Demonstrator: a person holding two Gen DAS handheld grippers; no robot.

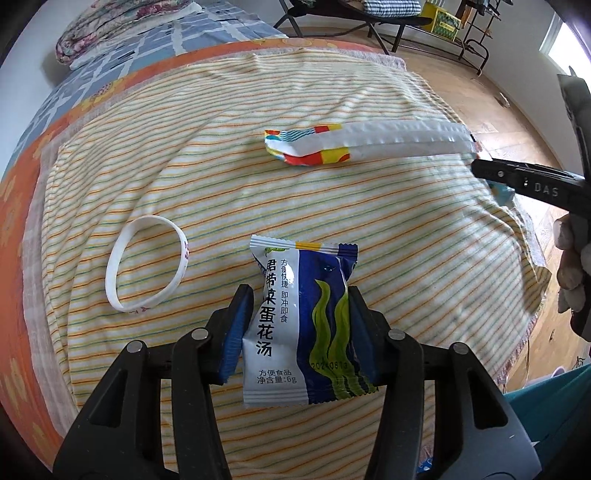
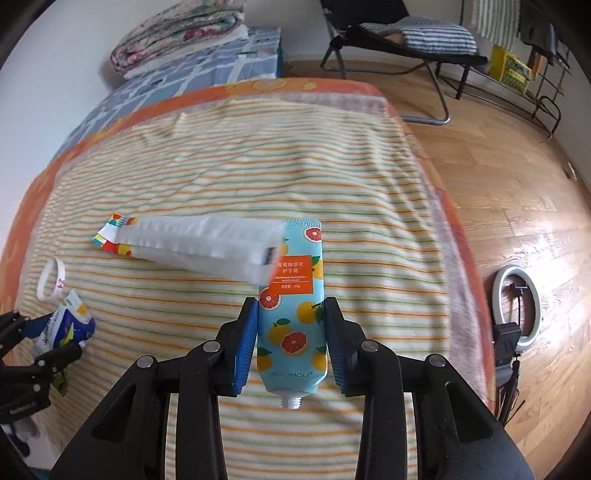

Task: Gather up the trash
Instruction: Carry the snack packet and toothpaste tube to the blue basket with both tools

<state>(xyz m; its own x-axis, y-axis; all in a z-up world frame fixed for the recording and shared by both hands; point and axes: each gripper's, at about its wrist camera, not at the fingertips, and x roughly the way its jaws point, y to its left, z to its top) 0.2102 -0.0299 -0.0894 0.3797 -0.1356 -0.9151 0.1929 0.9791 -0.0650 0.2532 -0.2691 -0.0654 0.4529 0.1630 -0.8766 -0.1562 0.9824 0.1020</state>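
My left gripper (image 1: 301, 295) is shut on a blue and white soup packet (image 1: 303, 314), which it holds by its sides above the striped blanket (image 1: 221, 177). In the right wrist view my right gripper (image 2: 291, 306) is shut on a light blue hand cream tube (image 2: 293, 295) with a fruit print; its capless neck points toward the camera. A long white wrapper (image 1: 369, 142) with a colourful end lies on the blanket. The wrapper's (image 2: 192, 240) plain end overlaps the tube's crimped end. A white wristband (image 1: 147, 264) lies left of the packet.
The blanket covers a bed with an orange cover (image 2: 458, 221). A folded quilt (image 2: 177, 33) lies at the far end. On the wooden floor to the right stand a folding chair (image 2: 399, 48) and a ring light (image 2: 517, 306). A gloved hand (image 1: 570, 266) shows at the right edge.
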